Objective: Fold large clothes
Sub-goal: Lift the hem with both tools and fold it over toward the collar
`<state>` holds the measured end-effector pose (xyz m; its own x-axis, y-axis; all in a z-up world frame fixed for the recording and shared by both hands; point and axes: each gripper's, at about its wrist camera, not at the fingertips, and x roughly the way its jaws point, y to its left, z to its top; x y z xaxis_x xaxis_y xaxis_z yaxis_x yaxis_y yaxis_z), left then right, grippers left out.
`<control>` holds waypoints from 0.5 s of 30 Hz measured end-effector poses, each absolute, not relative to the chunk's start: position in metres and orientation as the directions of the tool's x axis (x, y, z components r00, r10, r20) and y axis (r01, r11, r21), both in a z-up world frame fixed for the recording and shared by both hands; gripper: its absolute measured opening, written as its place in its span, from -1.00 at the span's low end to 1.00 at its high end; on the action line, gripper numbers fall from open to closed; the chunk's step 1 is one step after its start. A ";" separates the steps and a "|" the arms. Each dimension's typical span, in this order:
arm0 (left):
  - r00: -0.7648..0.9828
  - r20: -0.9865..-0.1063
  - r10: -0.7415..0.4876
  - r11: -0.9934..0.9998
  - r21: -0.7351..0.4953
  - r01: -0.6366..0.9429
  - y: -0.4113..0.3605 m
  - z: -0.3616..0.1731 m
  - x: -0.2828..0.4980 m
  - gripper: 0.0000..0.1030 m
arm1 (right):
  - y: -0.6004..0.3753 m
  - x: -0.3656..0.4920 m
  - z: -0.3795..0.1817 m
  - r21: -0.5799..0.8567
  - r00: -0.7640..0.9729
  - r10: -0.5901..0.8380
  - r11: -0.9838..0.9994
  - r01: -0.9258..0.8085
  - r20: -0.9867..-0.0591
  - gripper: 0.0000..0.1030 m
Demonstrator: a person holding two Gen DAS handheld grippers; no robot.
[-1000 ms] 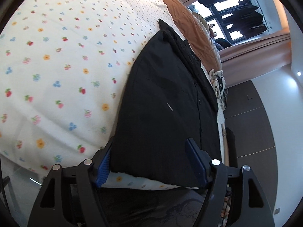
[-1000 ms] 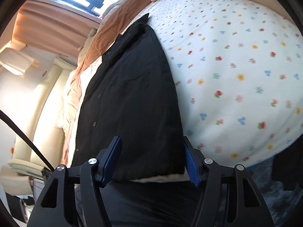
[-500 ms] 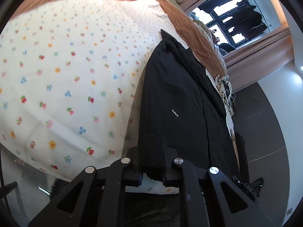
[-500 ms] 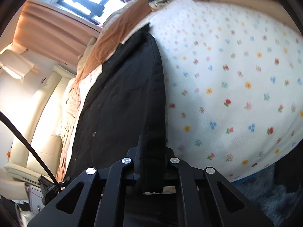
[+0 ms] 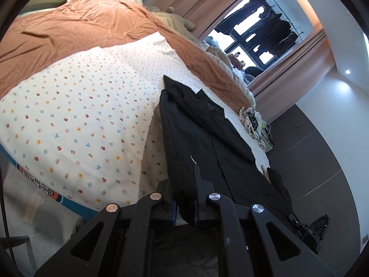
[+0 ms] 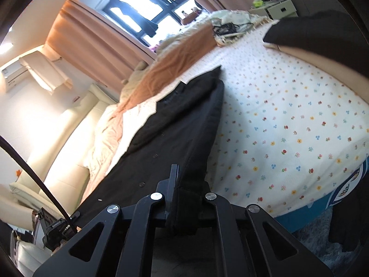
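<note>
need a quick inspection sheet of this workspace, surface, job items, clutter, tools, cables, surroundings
surface: bed with floral sheet, orange-brown blanket across its far part.
job's things: black shirt laid lengthwise on the bed, collar at the far end, near hem raised off the sheet.
clutter: small heap of cloth and dark objects on the far bed edge; dark garment at another edge.
grippers: left tool shut on the hem; right tool shut on the hem.
cables: black cable beside the right tool.
surroundings: window with curtains, clothes hanging outside; cream sofa; dark floor.
</note>
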<state>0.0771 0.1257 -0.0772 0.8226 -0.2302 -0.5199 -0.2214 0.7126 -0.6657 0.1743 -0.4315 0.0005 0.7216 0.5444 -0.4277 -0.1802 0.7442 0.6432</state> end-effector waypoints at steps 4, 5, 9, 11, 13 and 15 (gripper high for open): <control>0.845 -0.486 -0.225 0.724 -0.664 -0.188 0.117 -0.052 0.047 -0.77 | -0.440 0.153 0.015 0.630 0.741 0.549 0.744 -0.223 -0.386 -0.93; 0.852 -0.474 -0.220 0.729 -0.661 -0.179 0.115 -0.045 0.039 -0.77 | -0.442 0.145 0.019 0.626 0.747 0.551 0.743 -0.237 -0.372 -0.93; 0.872 -0.440 -0.214 0.738 -0.658 -0.151 0.106 -0.028 0.016 -0.77 | -0.453 0.123 0.025 0.625 0.756 0.556 0.737 -0.258 -0.344 -0.93; 0.883 -0.421 -0.209 0.739 -0.659 -0.140 0.103 -0.019 0.004 -0.77 | -0.459 0.112 0.030 0.626 0.760 0.561 0.732 -0.269 -0.328 -0.93; 0.890 -0.408 -0.202 0.741 -0.658 -0.133 0.099 -0.012 -0.005 -0.77 | -0.462 0.105 0.032 0.626 0.764 0.564 0.728 -0.280 -0.314 -0.93; 0.897 -0.396 -0.197 0.742 -0.658 -0.128 0.096 -0.006 -0.015 -0.77 | -0.465 0.099 0.033 0.625 0.766 0.568 0.724 -0.292 -0.301 -0.93</control>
<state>-0.0152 0.0964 -0.0055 0.8967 -0.1967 -0.3965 -0.1282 0.7420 -0.6580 0.0985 -0.4647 0.0334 0.7661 0.5682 -0.3005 -0.2917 0.7239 0.6252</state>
